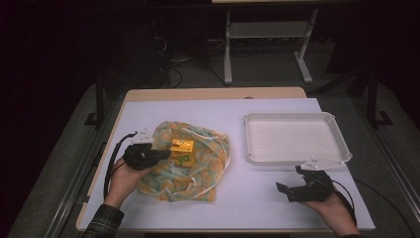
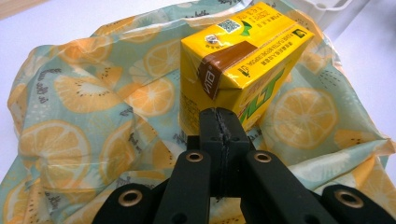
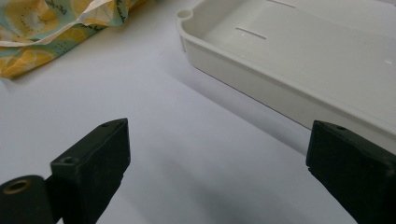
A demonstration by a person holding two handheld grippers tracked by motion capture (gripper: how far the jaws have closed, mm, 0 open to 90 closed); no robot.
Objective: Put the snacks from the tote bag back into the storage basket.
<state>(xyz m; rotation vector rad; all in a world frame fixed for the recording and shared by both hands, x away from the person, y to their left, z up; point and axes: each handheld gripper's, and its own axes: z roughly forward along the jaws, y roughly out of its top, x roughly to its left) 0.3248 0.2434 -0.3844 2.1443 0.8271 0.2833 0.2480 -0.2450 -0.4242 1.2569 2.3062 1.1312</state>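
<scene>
Yellow drink carton (image 2: 243,65), pinched at its near corner by the left gripper (image 1: 166,153), sits atop the fruit-print bag (image 1: 203,173) at centre-left; moving it to the empty white tray (image 1: 257,158) looks undone, right gripper (image 1: 289,191) spread idle.

Drink carton (image 2: 243,65): coated paperboard, glossy yellow print, brown tape-like band at the fold; foil-looking straw-hole seal at 11 o'clock on its top face.

Bag (image 2: 93,140): thin synthetic cloth, citrus print, slight sheen, heavily creased; pale cord drawstring along its hem.

Tray (image 3: 289,60): white moulded plastic, smooth, semi-matt, rounded rim.

Table cover (image 1: 223,119): pale lilac sheet, matt and smooth; light wood edge (image 1: 213,93) at 12 o'clock.

Left gripper (image 2: 225,128) and right gripper (image 3: 219,163): black plastic, matt, faintly grainy; brass-coloured metal eyelets at the pivots.
</scene>
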